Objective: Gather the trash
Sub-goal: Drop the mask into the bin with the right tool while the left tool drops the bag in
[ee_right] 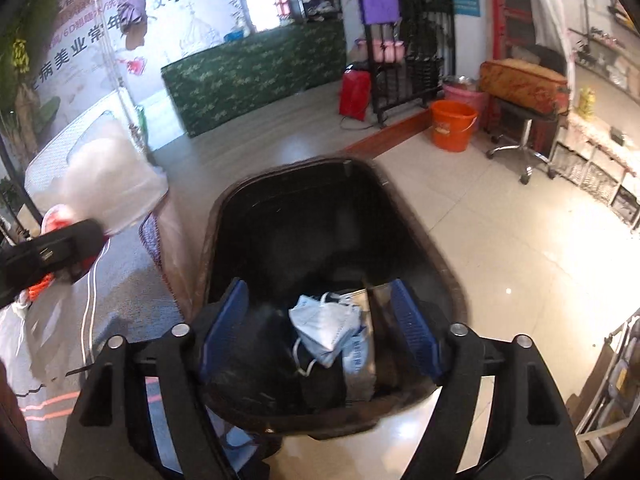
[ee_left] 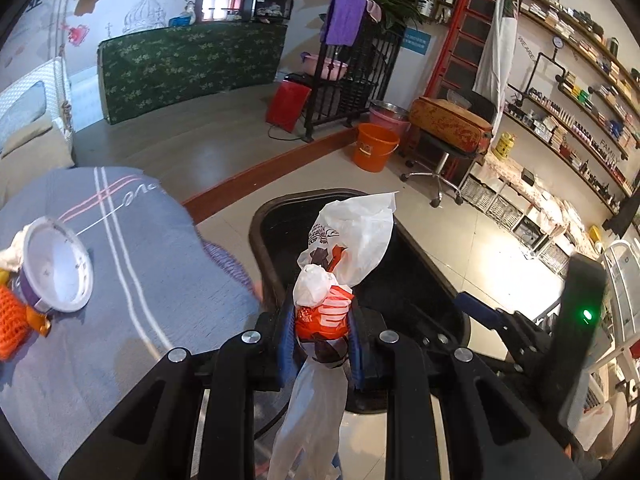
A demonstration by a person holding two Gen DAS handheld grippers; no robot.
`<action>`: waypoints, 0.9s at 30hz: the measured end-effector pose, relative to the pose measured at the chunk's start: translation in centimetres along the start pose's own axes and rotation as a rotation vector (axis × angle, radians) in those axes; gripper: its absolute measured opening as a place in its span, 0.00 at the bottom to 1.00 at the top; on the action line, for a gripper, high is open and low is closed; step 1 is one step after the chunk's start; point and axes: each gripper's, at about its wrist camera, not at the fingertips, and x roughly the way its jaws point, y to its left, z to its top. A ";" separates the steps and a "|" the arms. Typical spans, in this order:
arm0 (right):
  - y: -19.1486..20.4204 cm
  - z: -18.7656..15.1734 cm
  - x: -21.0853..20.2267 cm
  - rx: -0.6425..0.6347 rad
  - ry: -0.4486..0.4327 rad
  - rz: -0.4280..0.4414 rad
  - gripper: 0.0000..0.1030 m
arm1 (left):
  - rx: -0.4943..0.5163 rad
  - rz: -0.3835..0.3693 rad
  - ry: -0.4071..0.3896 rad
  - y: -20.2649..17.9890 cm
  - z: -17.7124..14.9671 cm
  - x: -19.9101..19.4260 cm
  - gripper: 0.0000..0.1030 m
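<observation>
Left wrist view: a shop-like room with wall shelves, pale floor tiles and an orange bucket [ee_left: 375,146] is seen beyond a table under a blue cloth [ee_left: 132,264]. A black bin [ee_left: 280,216] stands beside it. The step in hand is judged the drop: a plastic bag [ee_left: 336,256] is clamped in the left gripper [ee_left: 322,330] over the bin, and release is called for next. The right gripper [ee_right: 320,328] is held apart above a mask [ee_right: 324,330] in the bin. A tub [ee_left: 56,268] is left on the cloth.

I see a crumpled white-and-orange plastic bag [ee_left: 320,308] pinched over the black bin [ee_right: 420,240]; a pale blue face mask [ee_right: 324,326] lies inside the bin.
</observation>
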 end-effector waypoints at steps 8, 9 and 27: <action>-2.1 -0.4 -2.0 0.034 -0.011 -0.057 0.72 | 0.033 -0.031 0.054 -2.5 1.5 3.3 0.21; -2.3 -0.6 -2.2 0.037 -0.010 -0.064 0.72 | 0.041 -0.028 0.057 -2.8 1.5 3.5 0.21; -3.9 -1.3 -3.0 0.080 -0.014 -0.107 0.82 | 0.071 -0.008 0.084 -4.6 2.2 5.2 0.75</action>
